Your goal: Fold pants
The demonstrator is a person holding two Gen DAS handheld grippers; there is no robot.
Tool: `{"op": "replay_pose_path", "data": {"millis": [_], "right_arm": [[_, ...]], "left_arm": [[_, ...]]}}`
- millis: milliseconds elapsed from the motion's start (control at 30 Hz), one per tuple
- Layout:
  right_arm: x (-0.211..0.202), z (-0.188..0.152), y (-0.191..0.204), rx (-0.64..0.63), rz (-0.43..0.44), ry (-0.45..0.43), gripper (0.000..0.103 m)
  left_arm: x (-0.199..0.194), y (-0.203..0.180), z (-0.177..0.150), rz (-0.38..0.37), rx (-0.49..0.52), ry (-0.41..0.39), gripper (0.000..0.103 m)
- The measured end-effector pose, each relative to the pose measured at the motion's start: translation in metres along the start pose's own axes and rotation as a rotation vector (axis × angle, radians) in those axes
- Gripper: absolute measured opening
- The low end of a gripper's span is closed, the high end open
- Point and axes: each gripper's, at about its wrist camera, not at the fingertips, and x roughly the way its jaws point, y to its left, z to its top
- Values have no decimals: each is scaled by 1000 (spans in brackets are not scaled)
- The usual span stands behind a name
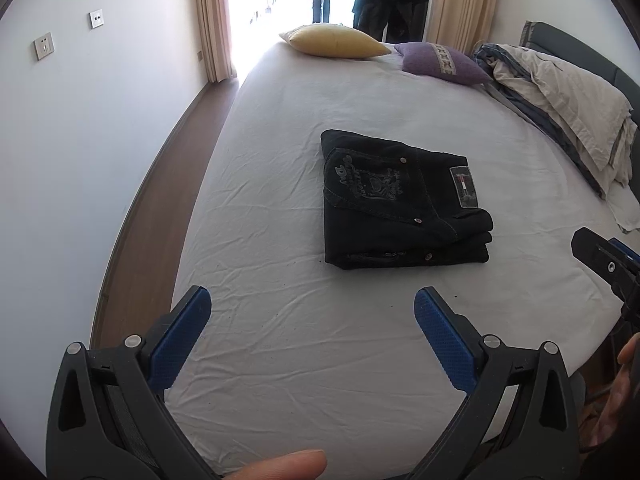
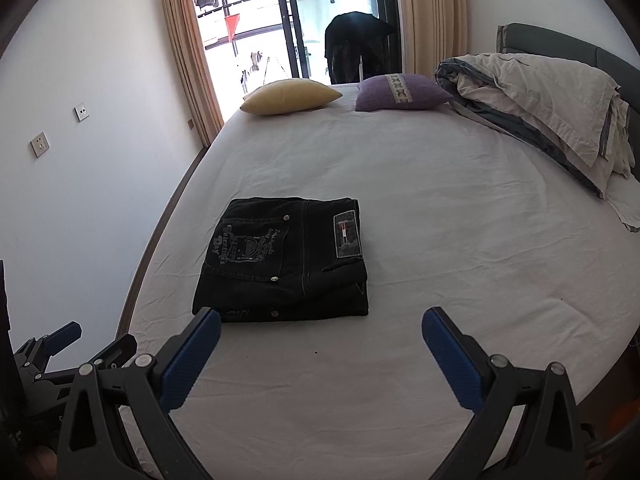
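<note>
Black denim pants [image 1: 400, 204] lie folded into a compact stack on the white bed sheet [image 1: 304, 340], back pocket embroidery and a waistband patch facing up. In the right wrist view the pants [image 2: 284, 264] sit just beyond and left of the blue-padded fingers. My left gripper [image 1: 312, 300] hovers open over bare sheet, short of the pants, holding nothing. My right gripper [image 2: 320, 320] is open too, with nothing between its fingers; its left fingertip [image 2: 208, 320] overlaps the stack's near edge in the image. The right gripper's body [image 1: 608, 268] shows at the right edge of the left wrist view.
A yellow pillow [image 2: 290, 95] and a purple pillow [image 2: 402, 92] lie at the far end of the bed. A rumpled duvet [image 2: 540, 104] is heaped along the right by the grey headboard. A white wall and wooden floor strip [image 1: 160, 200] run along the left.
</note>
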Motion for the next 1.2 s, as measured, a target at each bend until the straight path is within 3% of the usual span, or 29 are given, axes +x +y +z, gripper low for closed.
{"op": "replay_pose_path", "data": {"millis": [1200], "right_arm": [[6, -5, 8, -1, 3, 14, 103]], "left_arm": [[6, -4, -1, 8, 3, 10, 103]]}}
